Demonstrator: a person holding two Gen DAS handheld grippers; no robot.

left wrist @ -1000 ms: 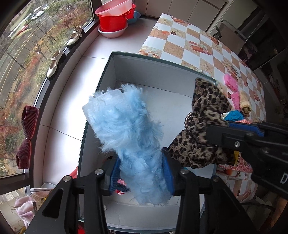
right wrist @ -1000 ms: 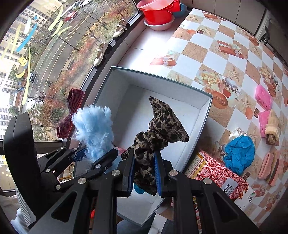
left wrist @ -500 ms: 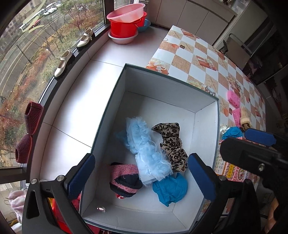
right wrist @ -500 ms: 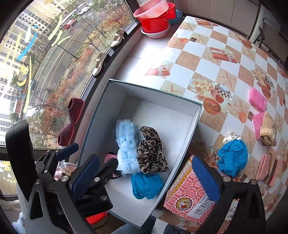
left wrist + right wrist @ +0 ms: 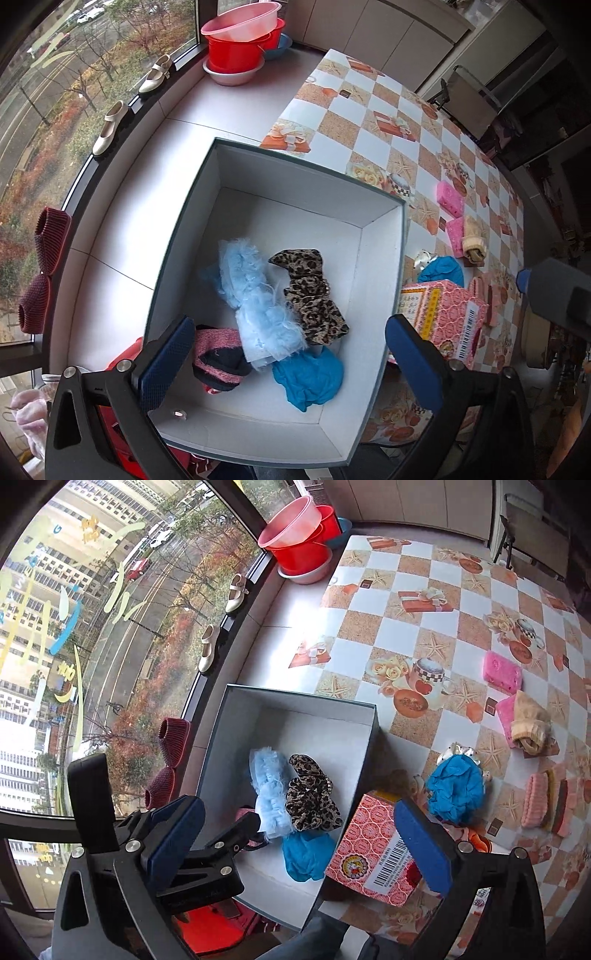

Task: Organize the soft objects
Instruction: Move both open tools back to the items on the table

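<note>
A white box with a grey rim point(image 5: 310, 166) point(image 5: 295, 698) stands at the table's edge. In it lie a fluffy light-blue piece point(image 5: 255, 295) point(image 5: 267, 786), a leopard-print scrunchie point(image 5: 314, 295) point(image 5: 310, 801), a bright blue cloth point(image 5: 308, 373) point(image 5: 304, 853) and a pink-and-dark knit piece point(image 5: 218, 358). My left gripper point(image 5: 291, 365) hangs open above the box with nothing between its pads. My right gripper point(image 5: 299, 845) is open and empty too, above the box's near right side. Another blue cloth point(image 5: 456, 788), pink sponges point(image 5: 502, 670) and a beige roll point(image 5: 530, 727) lie on the checkered table.
A red patterned carton point(image 5: 373, 849) point(image 5: 443, 317) stands right beside the box. Pink striped pads point(image 5: 546, 797) lie at the table's right. Red and pink basins point(image 5: 240, 40) sit far back on the sill. Shoes point(image 5: 110, 129) and dark red slippers point(image 5: 44, 266) line the window ledge.
Both grippers opened and let go: the fluffy blue piece and the leopard scrunchie dropped into the box. Both hands then rose, the right one also shifting sideways toward the table.
</note>
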